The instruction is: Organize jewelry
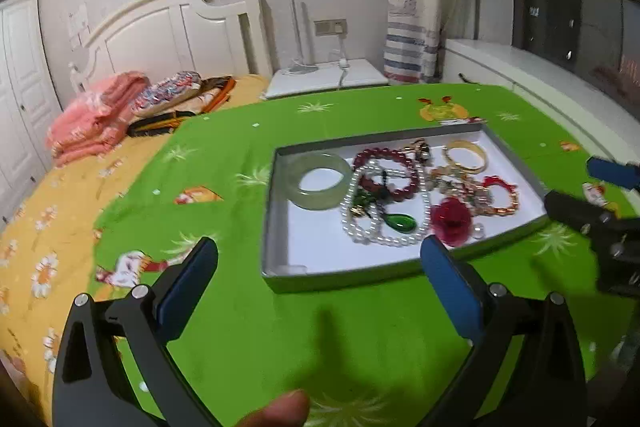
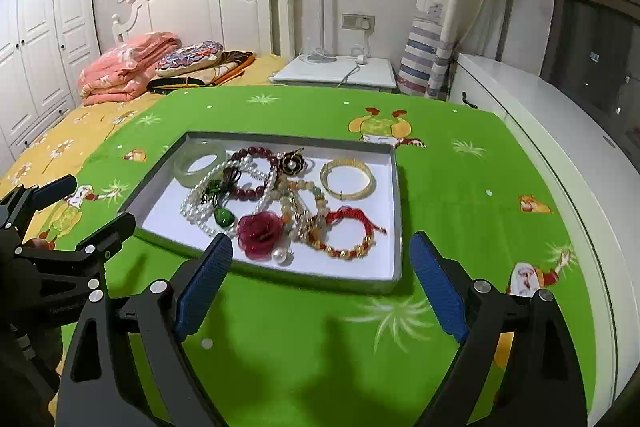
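Both grippers, left and right, jaws wide and empty, hang before the tray; red flower brooch lies nearest the right.

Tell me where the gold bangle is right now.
The gold bangle lies flat in the tray's far right corner in the right wrist view, beside the black flower brooch, above the red cord bracelet.

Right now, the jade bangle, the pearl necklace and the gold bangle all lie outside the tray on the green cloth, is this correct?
No. The jade bangle, pearl necklace and gold bangle lie inside the tray, which sits on the green cloth. The right wrist view shows it.
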